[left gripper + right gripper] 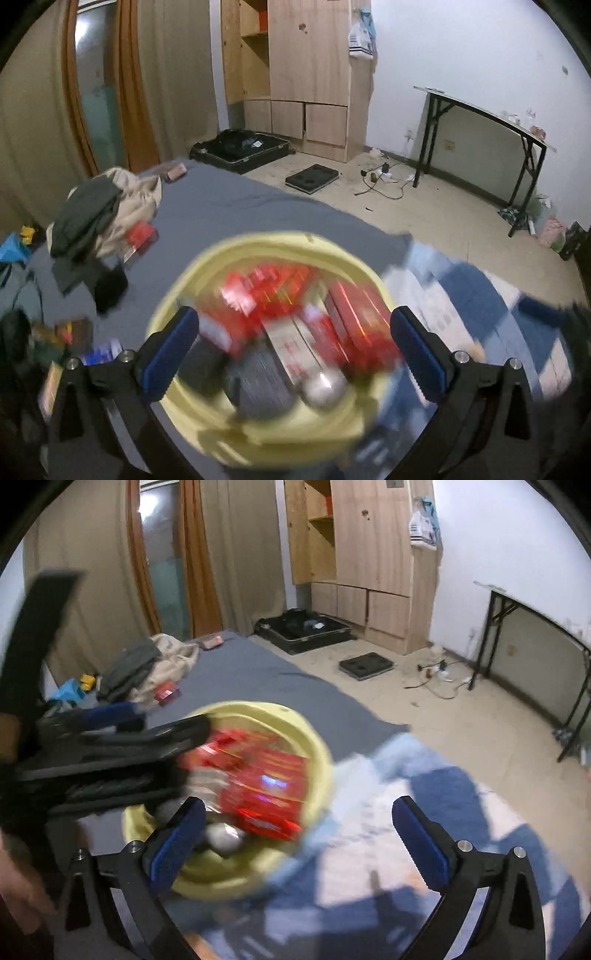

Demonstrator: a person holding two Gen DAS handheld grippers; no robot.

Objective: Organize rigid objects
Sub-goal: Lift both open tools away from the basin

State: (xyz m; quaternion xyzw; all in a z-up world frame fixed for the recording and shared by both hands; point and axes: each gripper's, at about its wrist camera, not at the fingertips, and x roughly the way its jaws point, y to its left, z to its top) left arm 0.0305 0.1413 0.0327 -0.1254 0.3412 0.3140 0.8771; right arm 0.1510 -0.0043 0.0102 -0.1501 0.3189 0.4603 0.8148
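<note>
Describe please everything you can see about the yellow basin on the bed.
The yellow basin is round, pale yellow, and looks like plastic, with a wide rolled rim. It sits upright on the grey bedsheet, beside a blue and white cloth. It holds red boxes, a white and red box, something dark, and a shiny silvery thing. Motion blur hides finer detail. Nothing grips it.

Yellow basin (pixel 173 306) (red boxes (pixel 354 317) inside)

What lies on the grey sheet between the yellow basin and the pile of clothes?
In the left wrist view, one red box lies beside the pile of clothes; otherwise bare grey sheet reaches the yellow basin.
</note>
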